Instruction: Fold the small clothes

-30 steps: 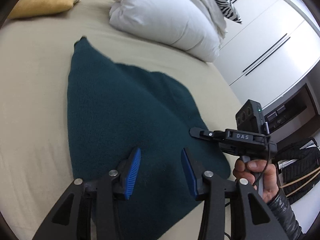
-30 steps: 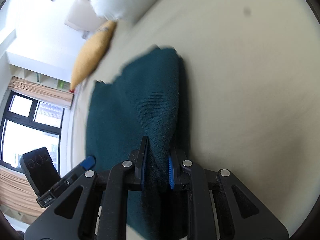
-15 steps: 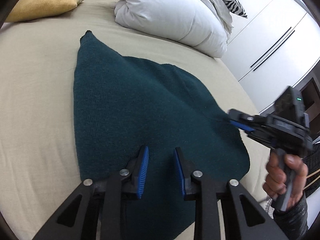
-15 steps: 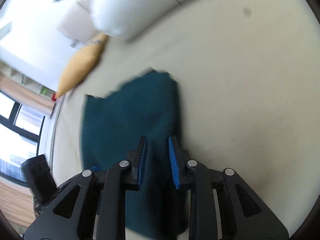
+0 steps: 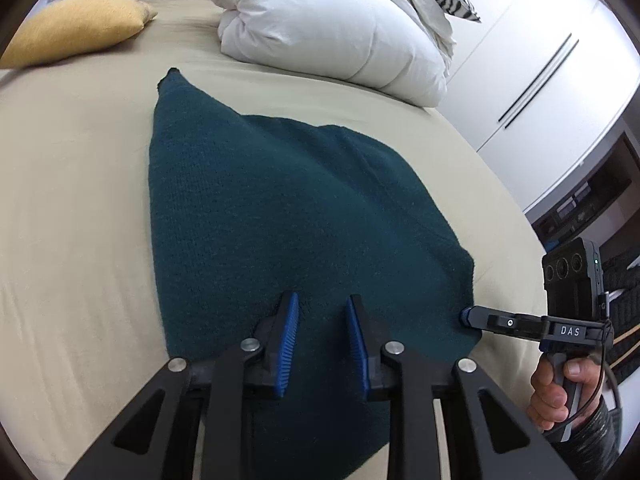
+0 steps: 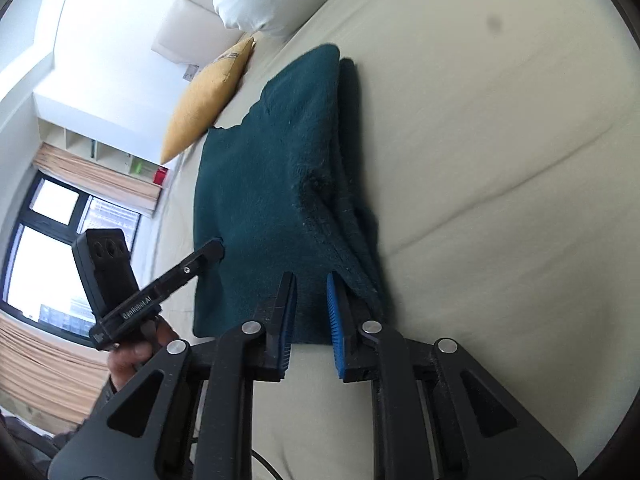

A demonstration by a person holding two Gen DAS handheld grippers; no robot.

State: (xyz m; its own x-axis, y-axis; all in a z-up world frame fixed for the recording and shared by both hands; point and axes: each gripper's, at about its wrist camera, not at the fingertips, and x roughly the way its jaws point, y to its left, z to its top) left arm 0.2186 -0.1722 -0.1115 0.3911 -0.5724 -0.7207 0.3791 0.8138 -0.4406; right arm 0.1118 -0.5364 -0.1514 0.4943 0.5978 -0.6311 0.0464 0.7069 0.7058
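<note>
Yellow cushion (image 5: 76, 26): lies at 10 o'clock in the left wrist view, on the bed, well apart from the cloth.
Bed (image 5: 60, 208): beige sheet, carries everything here.
Green cloth (image 5: 288, 216): a dark green knit piece spread flat on the bed, at the centre of the left wrist view; one corner points to 11 o'clock. In the right wrist view (image 6: 272, 184) its edge toward 3 o'clock shows doubled layers.
Left claw (image 5: 320, 326): blue pads parted by a narrow gap, gripping nothing; it sits over the near edge of the cloth at 6 o'clock. In the right wrist view its tip (image 6: 214, 250) touches the cloth's left edge at 9 o'clock.
White duvet (image 5: 340, 28): bundled at 12 o'clock, beyond the cloth.
Right claw (image 6: 312, 304): pads a narrow gap apart over the near edge of the cloth, gripping nothing. In the left wrist view its tip (image 5: 466, 315) meets the cloth's corner at 4 o'clock.
Wardrobe (image 5: 540, 72): white doors at 2 o'clock.
Containers: cannot tell of any in view.
</note>
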